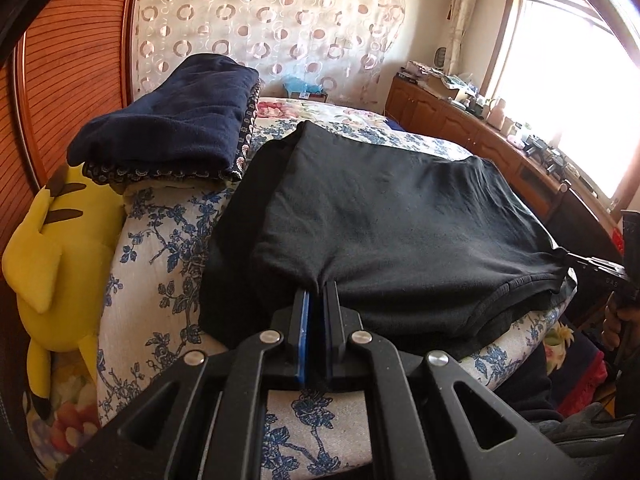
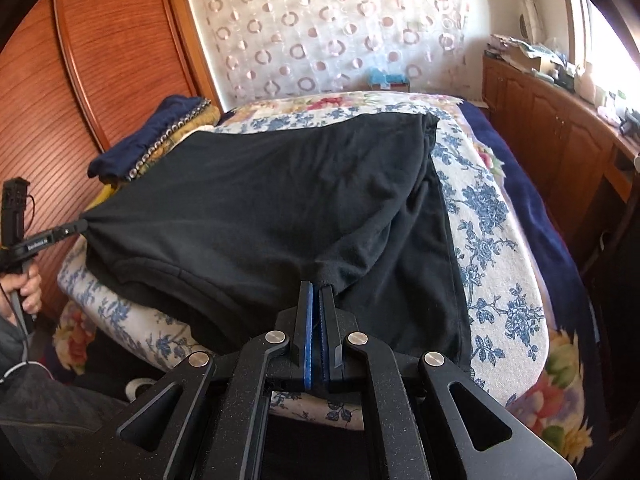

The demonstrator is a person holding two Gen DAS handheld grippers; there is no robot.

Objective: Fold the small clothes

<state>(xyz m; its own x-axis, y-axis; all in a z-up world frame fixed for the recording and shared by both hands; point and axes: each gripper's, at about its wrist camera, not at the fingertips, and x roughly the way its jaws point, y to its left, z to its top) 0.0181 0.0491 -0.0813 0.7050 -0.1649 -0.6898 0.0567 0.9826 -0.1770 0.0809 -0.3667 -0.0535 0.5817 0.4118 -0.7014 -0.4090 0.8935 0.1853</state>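
The left gripper [image 1: 319, 286], black with blue pads, is pinched tight on one near corner of a black knit cotton garment [image 1: 384, 220], its jaws almost together with cloth bunched between them. The right gripper [image 2: 318, 286] clamps the other near corner of the same garment [image 2: 256, 200] in the same way, so the near hem hangs stretched between the two. The raised upper layer is doubled back over a lower black layer that lies flat on a white bedspread printed with blue flowers [image 1: 160, 248], at the near end of the bed.

Each camera catches the other tool from the side. In the left wrist view the right gripper [image 1: 568, 258] shows at the right edge, its tips buried in the pulled corner. In the right wrist view the left gripper [image 2: 82, 225] shows at the left edge, with the person's hand [image 2: 30, 288] wrapped round its handle.

Only the left wrist view shows a yellow plush toy with brown stripes [image 1: 52, 264] wedged beside the bed against the reddish wooden wardrobe [image 1: 72, 60]. It also shows more clearly the folded navy blue fleece cloth [image 1: 176, 120] stacked on a patterned pillow near the headboard. The right wrist view alone shows the dark blue blanket [image 2: 520, 184] along the bed's far side, next to the wooden cabinets [image 2: 552, 128].
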